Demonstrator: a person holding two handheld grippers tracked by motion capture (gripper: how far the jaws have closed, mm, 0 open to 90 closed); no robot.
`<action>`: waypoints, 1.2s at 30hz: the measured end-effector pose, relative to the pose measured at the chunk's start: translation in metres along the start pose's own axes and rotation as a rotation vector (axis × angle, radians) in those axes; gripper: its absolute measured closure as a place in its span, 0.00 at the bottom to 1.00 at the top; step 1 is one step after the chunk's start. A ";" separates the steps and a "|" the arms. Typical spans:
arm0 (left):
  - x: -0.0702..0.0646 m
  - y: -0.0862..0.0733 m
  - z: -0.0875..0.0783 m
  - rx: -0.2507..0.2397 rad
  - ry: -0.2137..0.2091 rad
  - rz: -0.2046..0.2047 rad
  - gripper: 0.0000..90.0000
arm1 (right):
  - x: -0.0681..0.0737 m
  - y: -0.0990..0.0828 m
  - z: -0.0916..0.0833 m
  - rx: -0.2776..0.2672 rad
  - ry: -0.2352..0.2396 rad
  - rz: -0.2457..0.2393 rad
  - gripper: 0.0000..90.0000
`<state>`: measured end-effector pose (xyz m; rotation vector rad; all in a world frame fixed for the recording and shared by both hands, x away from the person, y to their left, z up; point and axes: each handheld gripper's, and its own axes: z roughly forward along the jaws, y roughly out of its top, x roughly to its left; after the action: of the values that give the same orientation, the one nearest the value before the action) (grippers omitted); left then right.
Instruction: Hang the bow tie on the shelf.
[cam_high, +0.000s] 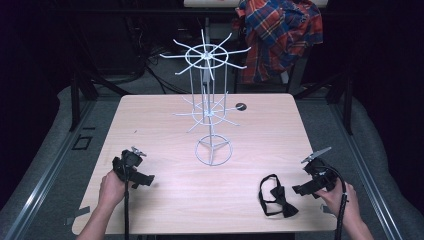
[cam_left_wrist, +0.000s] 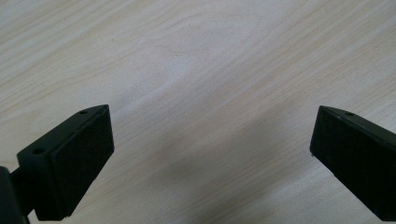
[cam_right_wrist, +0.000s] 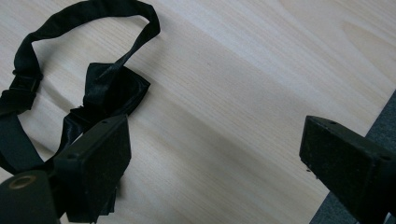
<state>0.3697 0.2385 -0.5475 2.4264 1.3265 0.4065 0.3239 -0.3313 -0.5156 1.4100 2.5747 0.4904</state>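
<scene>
From the high view, a square desk (cam_high: 165, 200) of pale wood-grain laminate carries a white wire rack (cam_high: 212, 107) near its middle: a ring base, a thin upright post and two tiers of radiating hooks. A small dark round spot (cam_high: 241, 106) sits toward the far edge, right of the rack. A black bow tie (cam_high: 276, 196) of smooth, slightly shiny fabric lies near the near right corner, its strap curled in a loop on the side toward the rack. The right gripper (cam_high: 300, 189) rests at the right edge just beside the tie, held by a hand (cam_high: 344, 199); the left gripper (cam_high: 145, 179) lies near the near left corner, well apart from the tie, held by the other hand (cam_high: 111, 190). A red and blue plaid shirt (cam_high: 280, 35) hangs behind the desk, its top cut off by the frame.

In the left gripper view, the left gripper (cam_left_wrist: 212, 154) has its matte black jaws spread wide over bare wood grain, with nothing between them.

In the right gripper view, the right gripper (cam_right_wrist: 215, 163) also stands wide apart and holds nothing. The bow tie (cam_right_wrist: 109, 91) lies to its left, partly hidden behind the left jaw; whether that jaw touches the cloth is hard to make out. The strap runs off the left frame edge. A grey strip of floor (cam_right_wrist: 380, 116) shows past the desk edge at right.
</scene>
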 end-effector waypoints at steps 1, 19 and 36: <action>0.000 0.000 0.000 0.000 0.000 0.000 0.00 | 0.000 0.000 0.000 0.000 0.000 0.000 0.09; 0.000 0.000 0.002 0.004 -0.010 0.005 0.00 | 0.010 0.008 0.000 0.014 0.028 -0.043 0.03; 0.000 0.001 0.003 0.012 -0.012 0.001 0.00 | 0.022 0.019 0.000 -0.041 0.072 -0.036 0.00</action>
<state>0.3713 0.2374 -0.5504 2.4359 1.3263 0.3854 0.3269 -0.3033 -0.5082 1.3547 2.6252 0.5959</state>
